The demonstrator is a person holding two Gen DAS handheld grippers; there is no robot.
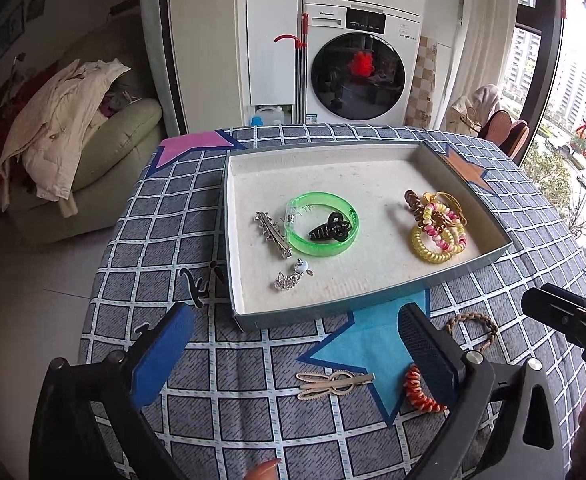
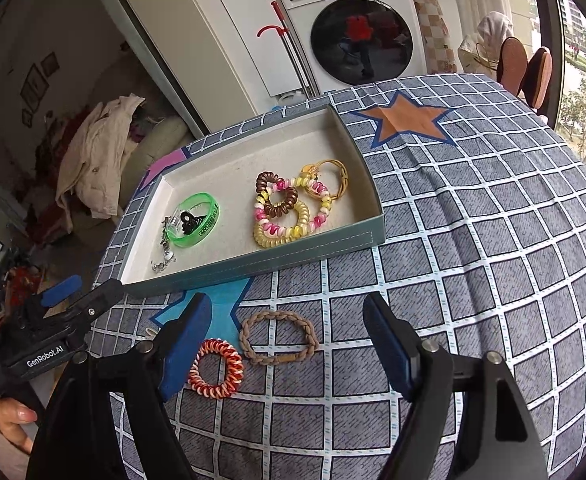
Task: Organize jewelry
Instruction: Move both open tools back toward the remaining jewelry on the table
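Note:
A shallow grey-blue tray (image 1: pixel 373 298) (image 2: pixel 293 254) holds a green bangle (image 1: pixel 321 224) (image 2: pixel 195 220), a black claw clip (image 1: pixel 330 230), silver clips (image 1: pixel 273 234) and a pile of coil hair ties (image 1: pixel 439 226) (image 2: pixel 285 210). In front of it on the cloth lie a rose-gold hair clip (image 1: pixel 333 385), an orange coil tie (image 1: pixel 421 390) (image 2: pixel 216 368) and a brown braided tie (image 1: pixel 473 330) (image 2: pixel 279 336). My left gripper (image 1: pixel 293 360) is open above the hair clip. My right gripper (image 2: pixel 289 348) is open around the braided tie and above it.
The table carries a blue checked cloth (image 2: pixel 473 240) with coloured stars. A washing machine (image 1: pixel 359 76) stands behind the table, a sofa with clothes (image 1: pixel 73 140) is at the left, and a window (image 1: pixel 573 120) is at the right.

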